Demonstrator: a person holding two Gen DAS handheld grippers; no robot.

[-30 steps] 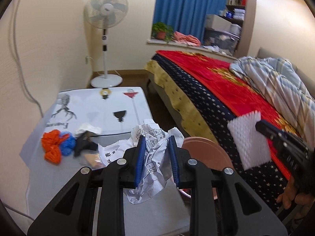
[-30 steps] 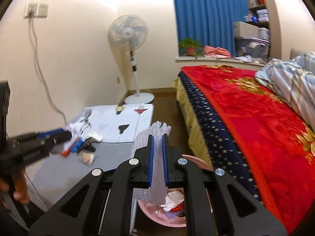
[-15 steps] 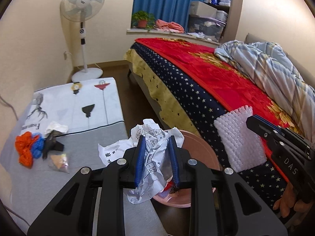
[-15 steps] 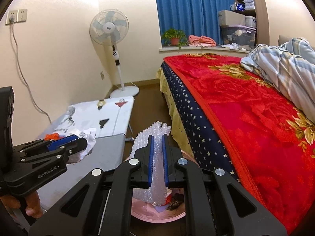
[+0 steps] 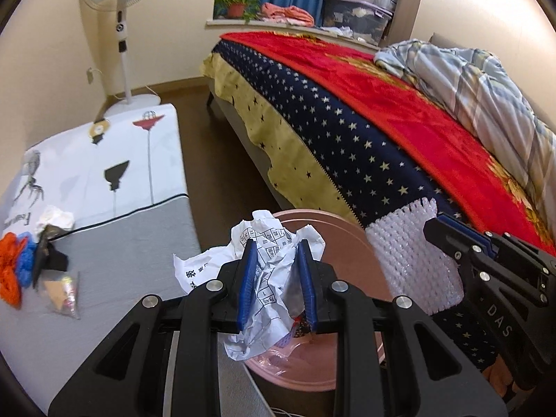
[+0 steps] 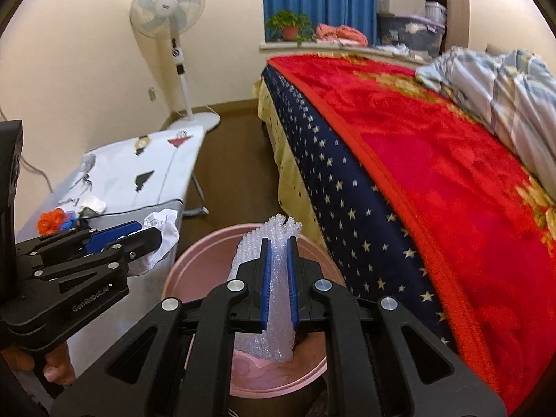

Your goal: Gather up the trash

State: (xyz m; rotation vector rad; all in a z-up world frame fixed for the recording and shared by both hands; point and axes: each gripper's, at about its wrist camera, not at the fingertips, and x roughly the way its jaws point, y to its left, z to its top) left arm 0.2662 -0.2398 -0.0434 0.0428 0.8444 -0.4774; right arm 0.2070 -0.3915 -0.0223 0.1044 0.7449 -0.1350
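Pinched in the left gripper [image 5: 275,279] at lower centre of its view is one crumpled paper [image 5: 259,278]: light, soft, easily grabbed anywhere. One bubble wrap sheet [image 6: 274,278] is between the right gripper [image 6: 278,279] jaws, now opening, over one pink bin [image 6: 194,264]; squashy, weightless stuff.

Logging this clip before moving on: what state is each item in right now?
Left gripper: shut on the crumpled paper, over the pink bin.
Right gripper: jaws opening, bubble wrap between them, above the bin.
Pink bin: open, some trash inside.
Fan: blades look still.
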